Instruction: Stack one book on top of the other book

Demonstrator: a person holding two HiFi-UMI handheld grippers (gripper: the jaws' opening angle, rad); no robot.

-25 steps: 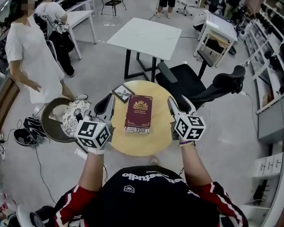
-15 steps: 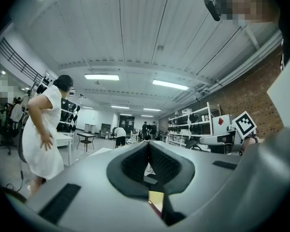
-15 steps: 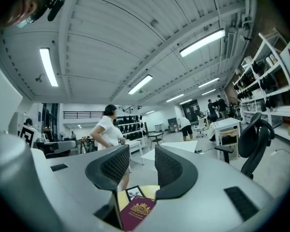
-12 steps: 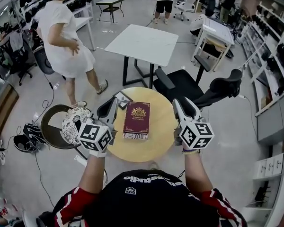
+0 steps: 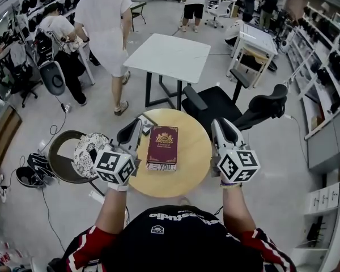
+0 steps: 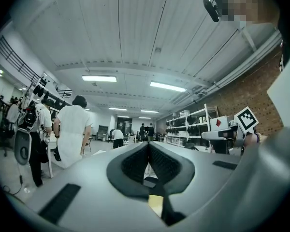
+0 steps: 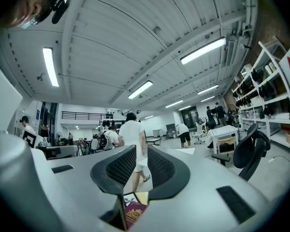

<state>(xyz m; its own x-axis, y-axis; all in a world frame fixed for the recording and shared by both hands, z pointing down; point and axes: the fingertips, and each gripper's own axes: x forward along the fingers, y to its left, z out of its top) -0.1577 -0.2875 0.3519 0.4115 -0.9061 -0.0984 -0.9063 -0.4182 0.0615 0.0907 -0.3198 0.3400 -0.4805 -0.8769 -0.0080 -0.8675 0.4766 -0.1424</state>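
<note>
Red book (image 5: 162,145) sits on lower book (image 5: 160,166), mid round table (image 5: 195,166). Your left gripper (image 5: 130,132) jaws pressed together, empty. Right gripper (image 5: 222,130) jaws closing on nothing. Risk: swing either gripper low, you clip stack, top book slides off.

Head view: we look steeply down.
Gripper views: we face level, roomward.
Head, right gripper views: we share the book (image 5: 162,146).
</note>
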